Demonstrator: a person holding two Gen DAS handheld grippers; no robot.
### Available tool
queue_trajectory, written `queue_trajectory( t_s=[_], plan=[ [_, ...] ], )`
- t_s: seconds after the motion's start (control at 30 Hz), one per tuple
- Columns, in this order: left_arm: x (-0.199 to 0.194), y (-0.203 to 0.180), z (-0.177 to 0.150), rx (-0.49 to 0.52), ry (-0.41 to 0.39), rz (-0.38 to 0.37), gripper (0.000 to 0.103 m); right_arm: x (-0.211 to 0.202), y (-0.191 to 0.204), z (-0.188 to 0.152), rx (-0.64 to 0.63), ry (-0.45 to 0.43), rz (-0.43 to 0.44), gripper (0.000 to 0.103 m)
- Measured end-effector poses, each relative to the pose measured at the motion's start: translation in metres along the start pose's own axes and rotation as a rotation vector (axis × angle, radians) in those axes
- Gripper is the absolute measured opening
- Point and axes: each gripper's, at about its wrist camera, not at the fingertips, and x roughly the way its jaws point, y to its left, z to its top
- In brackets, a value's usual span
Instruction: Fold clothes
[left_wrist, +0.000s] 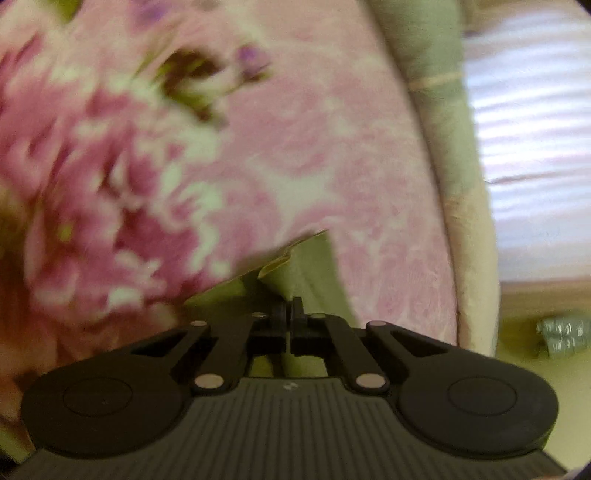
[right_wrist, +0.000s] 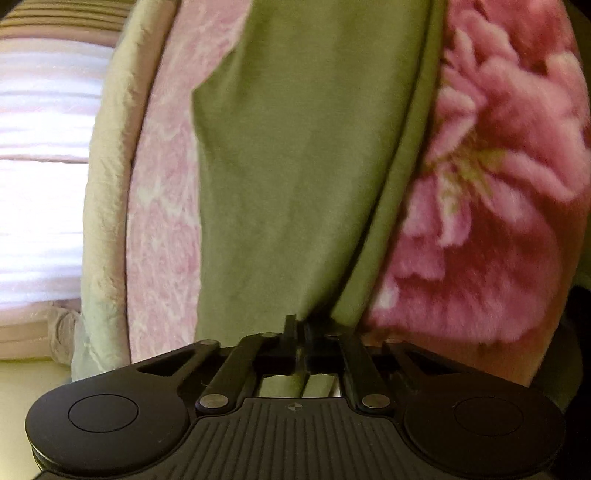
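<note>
Both tools are clamped on the green garment (right_wrist: 295, 166) lying on the floral blanket (right_wrist: 498, 184), left tool (left_wrist: 288, 314) and right tool (right_wrist: 300, 325) each pinching an edge, likely to lift a fold.

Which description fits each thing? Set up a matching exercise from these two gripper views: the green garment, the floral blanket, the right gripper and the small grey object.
Column one:
1. green garment
2. floral blanket
3. right gripper
4. small grey object

Column two:
A. lies alone on the yellowish surface beyond the bedding's edge
B. pink and fluffy, under the garment
C. plain olive, spread over the bedding
D. shut on a pinch of cloth

Pairs: 1-C, 2-B, 3-D, 4-A
</note>
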Motion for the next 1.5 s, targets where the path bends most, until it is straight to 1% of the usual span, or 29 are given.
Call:
queue_trajectory(
  t_s=[0.1, 0.2, 0.23, 0.37, 0.43, 0.6, 0.67, 0.77, 0.87, 0.93, 1.0, 1.07, 1.17, 1.27, 1.37, 1.5],
  plan=[
    [-0.020, -0.016, 0.001, 0.164, -0.053, -0.050, 0.000, -0.014, 0.011, -0.001, -0.063, -0.019, 0.043, 0.000],
    [-0.029, -0.020, -0.001, 0.278, -0.051, -0.035, 0.000, -0.024, 0.013, -0.001, -0.095, -0.005, 0.042, 0.000],
    [-0.029, -0.018, -0.002, 0.301, -0.042, -0.021, 0.000, -0.026, 0.012, -0.002, -0.100, 0.000, 0.037, 0.000],
    [-0.024, -0.005, -0.008, 0.360, -0.020, 0.039, 0.000, -0.024, 0.003, -0.004, -0.091, 0.012, 0.003, 0.000],
    [-0.026, 0.000, -0.010, 0.354, -0.023, 0.040, 0.000, -0.024, -0.002, -0.006, -0.094, 0.015, -0.004, 0.000],
    [-0.023, 0.007, -0.014, 0.406, -0.037, 0.080, 0.000, -0.023, -0.006, -0.008, -0.122, 0.035, -0.021, 0.000],
    [-0.017, 0.007, -0.019, 0.455, -0.036, 0.117, 0.000, -0.023, -0.009, -0.008, -0.135, 0.045, -0.037, 0.000],
    [-0.008, 0.007, -0.026, 0.525, -0.034, 0.173, 0.003, -0.016, -0.011, -0.006, -0.174, 0.070, -0.071, 0.000],
    [-0.009, -0.003, -0.031, 0.539, -0.063, 0.236, 0.007, -0.010, -0.005, -0.003, -0.221, 0.101, -0.089, 0.001],
    [-0.014, -0.012, -0.036, 0.535, -0.097, 0.311, 0.009, -0.012, 0.001, 0.001, -0.263, 0.137, -0.084, 0.027],
    [-0.021, -0.022, -0.043, 0.521, -0.135, 0.382, 0.010, -0.021, 0.004, 0.009, -0.295, 0.152, -0.103, 0.037],
    [-0.026, -0.034, -0.052, 0.502, -0.136, 0.396, 0.010, -0.036, -0.001, 0.026, -0.281, 0.131, -0.114, 0.037],
    [-0.023, -0.060, -0.078, 0.513, -0.121, 0.362, 0.010, -0.061, -0.018, 0.067, -0.186, 0.055, -0.068, 0.036],
    [-0.008, -0.093, -0.114, 0.513, -0.062, 0.292, 0.010, -0.075, -0.037, 0.108, -0.092, 0.015, -0.039, 0.036],
    [0.011, -0.122, -0.149, 0.510, -0.005, 0.228, 0.010, -0.080, -0.056, 0.137, -0.009, 0.032, -0.008, 0.036],
    [0.039, -0.154, -0.196, 0.508, 0.057, 0.143, 0.010, -0.077, -0.074, 0.150, 0.059, 0.139, 0.027, 0.036]
  ],
)
